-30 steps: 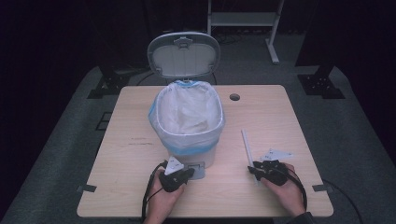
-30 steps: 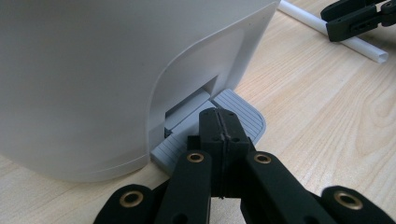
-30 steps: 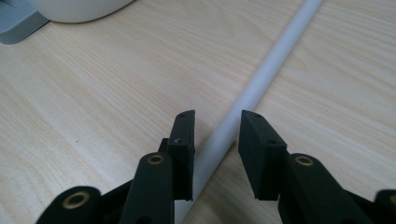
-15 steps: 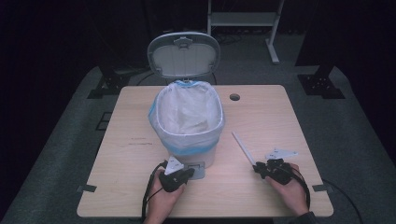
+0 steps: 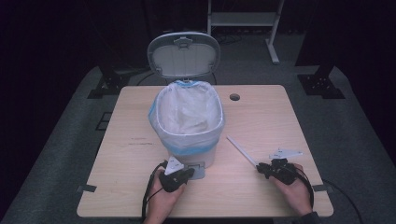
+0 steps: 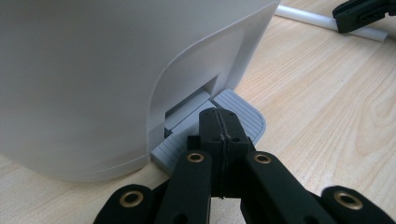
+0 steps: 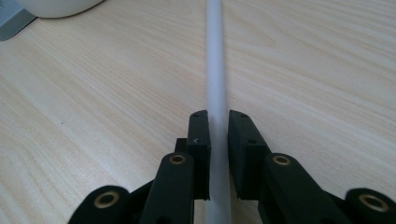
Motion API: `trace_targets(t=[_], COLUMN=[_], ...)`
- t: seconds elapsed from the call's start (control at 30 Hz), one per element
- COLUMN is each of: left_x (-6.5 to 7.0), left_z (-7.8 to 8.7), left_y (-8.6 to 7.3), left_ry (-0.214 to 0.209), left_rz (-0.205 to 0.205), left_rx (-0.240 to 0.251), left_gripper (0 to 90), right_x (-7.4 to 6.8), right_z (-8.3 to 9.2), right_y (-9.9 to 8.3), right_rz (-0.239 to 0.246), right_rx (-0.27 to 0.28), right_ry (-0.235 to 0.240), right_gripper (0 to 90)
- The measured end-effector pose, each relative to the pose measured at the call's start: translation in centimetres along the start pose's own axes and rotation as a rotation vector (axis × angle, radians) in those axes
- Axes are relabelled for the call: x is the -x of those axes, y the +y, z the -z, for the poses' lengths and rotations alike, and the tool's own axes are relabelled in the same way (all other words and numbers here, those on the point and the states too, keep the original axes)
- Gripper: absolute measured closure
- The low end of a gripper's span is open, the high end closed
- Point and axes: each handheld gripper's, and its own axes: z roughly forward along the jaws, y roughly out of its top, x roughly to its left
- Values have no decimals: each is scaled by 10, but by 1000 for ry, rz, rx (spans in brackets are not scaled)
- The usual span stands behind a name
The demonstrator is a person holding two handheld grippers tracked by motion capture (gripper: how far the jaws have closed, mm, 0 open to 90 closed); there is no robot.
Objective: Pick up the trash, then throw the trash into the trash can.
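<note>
Now: Pedal Pressed, Rod Clamped

Nearest the bottom edge of the high view, the left hand-held gripper point(image 5: 180, 176) sits left of centre, its black jaws shut tight together with nothing between them. In the left gripper view those closed tips point(image 6: 219, 122) rest on the ribbed grey foot pedal point(image 6: 243, 112) at the base of the white plastic pedal bin point(image 5: 189, 119).

Lower right in the high view, the right hand-held gripper point(image 5: 262, 169) has just been closing its jaws, and the thin white plastic rod point(image 5: 242, 150) lies between them. In the right gripper view the pads press on either side of the rod point(image 7: 215, 70), which runs straight up the frame over the light wood-grain table point(image 7: 327, 60).

Further up, at the middle of the high view, the bin stands on the table point(image 5: 130, 121), lined with a translucent bag with a blue rim point(image 5: 187, 112). Its grey lid point(image 5: 183, 55) is raised upright behind it. The rod slants from the right gripper toward the bin, well short of it.
</note>
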Motion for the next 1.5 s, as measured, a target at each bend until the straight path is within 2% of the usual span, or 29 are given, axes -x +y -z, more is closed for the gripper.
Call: trace_targets(t=[0.4, 0.8, 1.5], left_x=[0, 0, -1], left_z=[0, 0, 0], left_y=[0, 0, 0], left_ry=[1, -1, -3], left_rz=[0, -1, 1], left_rx=[0, 1, 2], left_gripper=[900, 900, 900], right_x=[2, 8, 18], right_z=[2, 9, 34], right_y=[0, 0, 6], right_rz=[-4, -15, -29], right_rx=[-7, 13, 111], right_ry=[17, 29, 69], right_gripper=[790, 791, 794])
